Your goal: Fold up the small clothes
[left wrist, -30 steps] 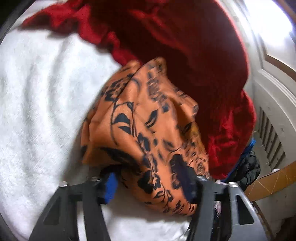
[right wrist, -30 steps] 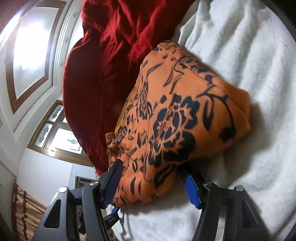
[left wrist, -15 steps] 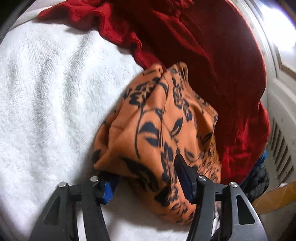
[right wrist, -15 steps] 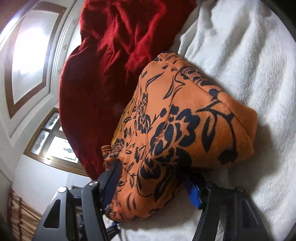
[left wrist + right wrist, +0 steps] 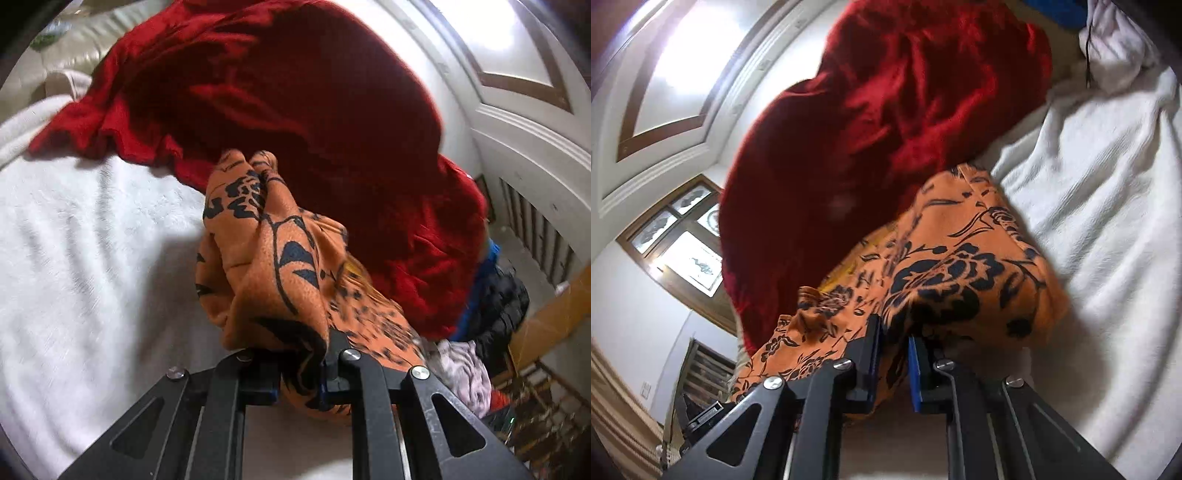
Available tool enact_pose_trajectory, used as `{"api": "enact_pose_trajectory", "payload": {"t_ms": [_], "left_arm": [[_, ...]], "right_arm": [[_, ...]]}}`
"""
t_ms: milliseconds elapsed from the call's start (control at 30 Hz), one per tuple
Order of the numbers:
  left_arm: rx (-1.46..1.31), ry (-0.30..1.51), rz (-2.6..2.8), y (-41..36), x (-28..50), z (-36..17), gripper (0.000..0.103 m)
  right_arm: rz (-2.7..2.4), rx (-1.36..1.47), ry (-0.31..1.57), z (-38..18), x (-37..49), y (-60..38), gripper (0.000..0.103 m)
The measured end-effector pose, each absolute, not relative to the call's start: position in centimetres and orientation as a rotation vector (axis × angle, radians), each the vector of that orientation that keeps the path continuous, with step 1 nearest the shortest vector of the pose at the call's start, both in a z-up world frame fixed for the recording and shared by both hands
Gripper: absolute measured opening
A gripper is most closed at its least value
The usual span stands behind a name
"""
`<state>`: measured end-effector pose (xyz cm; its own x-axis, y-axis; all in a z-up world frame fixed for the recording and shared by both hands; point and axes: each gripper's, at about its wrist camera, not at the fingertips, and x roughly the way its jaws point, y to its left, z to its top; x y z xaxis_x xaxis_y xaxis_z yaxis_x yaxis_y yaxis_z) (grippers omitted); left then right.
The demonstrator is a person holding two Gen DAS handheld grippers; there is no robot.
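An orange garment (image 5: 269,266) with a dark floral print lies bunched on a white towel (image 5: 85,266), just in front of a heap of red cloth (image 5: 314,110). The left gripper (image 5: 299,384) has just closed, pinching the garment's near edge. The right gripper (image 5: 894,369) has likewise just clamped its other near edge.

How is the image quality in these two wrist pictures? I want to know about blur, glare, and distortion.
Left wrist view: the red cloth is smeared by motion blur, the orange floral garment is sharper, a bright glare burns out the upper right corner, and straight wall mouldings bend from the fisheye. Right wrist view: the white towel and red cloth are blurred, and the window is overexposed.
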<state>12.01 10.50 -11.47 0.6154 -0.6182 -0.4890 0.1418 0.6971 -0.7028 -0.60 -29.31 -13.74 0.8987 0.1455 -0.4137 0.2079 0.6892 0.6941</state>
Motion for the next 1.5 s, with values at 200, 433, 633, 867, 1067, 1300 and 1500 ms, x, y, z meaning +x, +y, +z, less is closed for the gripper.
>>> {"api": "enact_pose_trajectory", "payload": {"t_ms": [200, 433, 633, 867, 1067, 1300, 1500], "left_arm": [[-0.692, 0.947, -0.34, 12.2, 9.5, -16.5, 0.027], [-0.894, 0.944, -0.343, 12.6, 9.9, -18.5, 0.069], [-0.86, 0.89, -0.371, 11.6, 10.3, -17.6, 0.068], [-0.741, 0.783, -0.415, 10.4, 10.6, -15.3, 0.041], [-0.791, 0.904, -0.394, 10.0, 11.4, -17.5, 0.075], [-0.764, 0.92, -0.357, 9.2, 11.6, -18.1, 0.075], [-0.736, 0.876, -0.323, 9.2, 11.3, -17.3, 0.04]], "right_arm": [[-0.081, 0.641, 0.528, -13.4, -5.5, -28.3, 0.004], [-0.043, 0.813, 0.616, -14.4, -2.6, -31.1, 0.005], [-0.143, 1.078, 0.506, -16.0, -3.4, -37.7, 0.006], [-0.158, 1.037, 0.56, -15.8, -1.8, -38.7, 0.008], [-0.118, 0.841, 0.284, -11.3, -5.8, -36.3, 0.01], [-0.02, 0.8, 0.145, -11.1, -7.2, -34.9, 0.103], [0.087, 1.068, 0.448, -17.0, -2.7, -35.2, 0.071]]}}
